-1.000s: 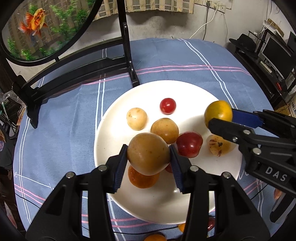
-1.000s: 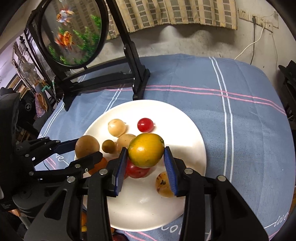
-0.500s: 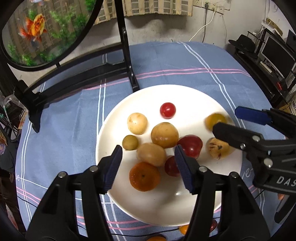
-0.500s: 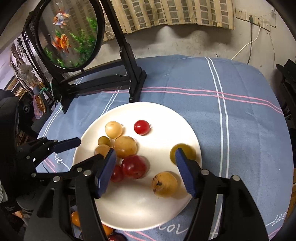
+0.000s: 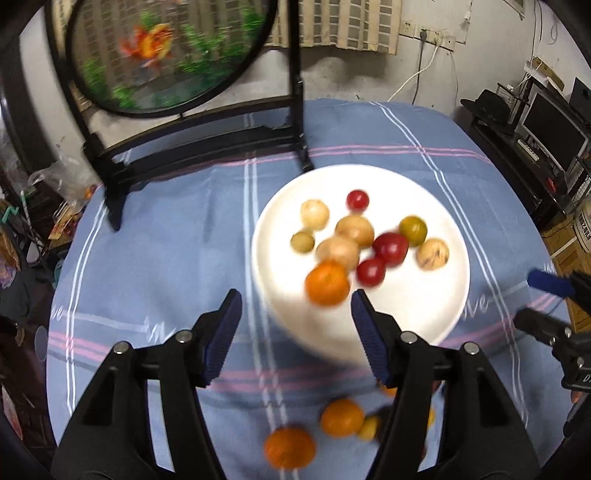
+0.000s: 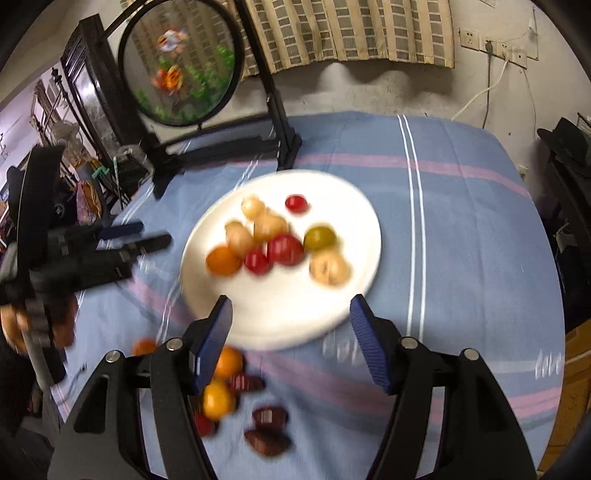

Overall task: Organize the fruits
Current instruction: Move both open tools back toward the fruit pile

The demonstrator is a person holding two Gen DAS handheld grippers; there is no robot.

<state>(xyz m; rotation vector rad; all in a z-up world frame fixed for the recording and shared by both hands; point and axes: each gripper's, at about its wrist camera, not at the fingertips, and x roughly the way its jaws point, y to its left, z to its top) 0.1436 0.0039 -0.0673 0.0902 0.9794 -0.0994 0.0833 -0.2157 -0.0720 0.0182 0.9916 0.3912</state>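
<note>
Left gripper opening over the plate's near rim, nothing between its jaws; right gripper spread wide, empty too. Fruits clustered mid-plate, loose oranges at the table's near edge; fish screen stands behind.

Plate: plain white
Fruit on the plate: one orange, three red, one green-yellow, the rest tan or pale yellow (blur hides any markings)
Tablecloth: blue, crossed by white and pink stripes, with faint white lettering
Loose fruit on the cloth: orange, yellow, dark red
Gripper pads: dark blue, ribbed, on black bodies
Round panel: orange goldfish, green plants, black frame
Curtain: tan with pale checks
</note>
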